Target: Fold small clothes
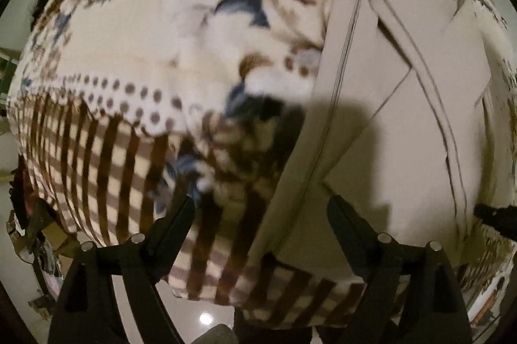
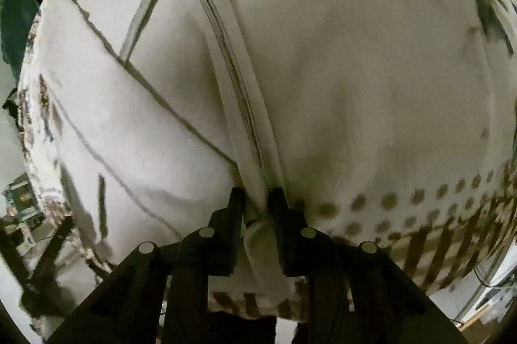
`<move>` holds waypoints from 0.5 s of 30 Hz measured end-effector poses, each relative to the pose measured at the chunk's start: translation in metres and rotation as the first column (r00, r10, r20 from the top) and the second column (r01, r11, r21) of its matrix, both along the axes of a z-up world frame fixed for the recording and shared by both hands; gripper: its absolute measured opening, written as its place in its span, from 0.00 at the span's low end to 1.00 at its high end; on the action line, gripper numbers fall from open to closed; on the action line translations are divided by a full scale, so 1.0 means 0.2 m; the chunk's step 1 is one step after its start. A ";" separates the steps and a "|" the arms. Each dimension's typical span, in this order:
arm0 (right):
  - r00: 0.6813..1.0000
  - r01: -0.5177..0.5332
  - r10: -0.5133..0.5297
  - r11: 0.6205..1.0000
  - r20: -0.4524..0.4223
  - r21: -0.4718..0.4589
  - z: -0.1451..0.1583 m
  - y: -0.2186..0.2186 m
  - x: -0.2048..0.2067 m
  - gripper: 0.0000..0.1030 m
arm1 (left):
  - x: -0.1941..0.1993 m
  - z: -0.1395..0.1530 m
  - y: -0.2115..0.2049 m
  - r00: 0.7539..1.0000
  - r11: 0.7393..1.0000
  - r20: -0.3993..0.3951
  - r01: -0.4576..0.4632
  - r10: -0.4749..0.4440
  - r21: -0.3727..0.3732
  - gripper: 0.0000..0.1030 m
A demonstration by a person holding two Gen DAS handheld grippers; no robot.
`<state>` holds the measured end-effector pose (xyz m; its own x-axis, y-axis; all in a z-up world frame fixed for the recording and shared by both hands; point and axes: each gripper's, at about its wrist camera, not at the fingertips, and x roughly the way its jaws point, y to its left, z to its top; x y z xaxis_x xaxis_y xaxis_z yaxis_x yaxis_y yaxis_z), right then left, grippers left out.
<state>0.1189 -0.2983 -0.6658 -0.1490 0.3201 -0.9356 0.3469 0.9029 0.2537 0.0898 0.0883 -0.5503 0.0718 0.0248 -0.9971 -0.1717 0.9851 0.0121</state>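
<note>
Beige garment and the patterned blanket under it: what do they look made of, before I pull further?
Beige garment: looks like smooth, matte woven or knit cloth; crisp stitched seams and flat folds show. The right gripper pinches its seamed edge. Patterned blanket: seems a plush fleece, judging by the fuzzy, soft-edged floral print, though motion blur leaves that open.

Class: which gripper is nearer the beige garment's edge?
Right. The right gripper pinches the beige garment edge; the left gripper hangs open above it.
</note>
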 end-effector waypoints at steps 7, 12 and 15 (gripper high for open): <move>0.993 0.114 -0.110 0.989 -0.049 0.098 0.07 -0.27 -0.14 0.51 | -0.10 -0.13 0.03 0.999 0.988 -0.052 -0.022 0.014 -0.156 0.79; 0.981 0.152 -0.132 0.979 -0.144 0.137 -0.04 -0.30 -0.27 0.51 | -0.12 -0.13 -0.02 1.000 0.972 -0.015 0.008 -0.012 -0.235 0.09; 0.972 0.191 -0.169 0.972 -0.160 0.135 -0.09 -0.28 -0.33 0.41 | -0.10 -0.08 -0.11 0.999 0.977 0.008 0.047 -0.046 -0.208 0.05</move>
<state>0.0526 -0.3538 -0.6829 -0.2080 0.4876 -0.8479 0.5440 0.7781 0.3140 0.0699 0.0665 -0.5669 0.0710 -0.1865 -0.9799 -0.1252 0.9729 -0.1942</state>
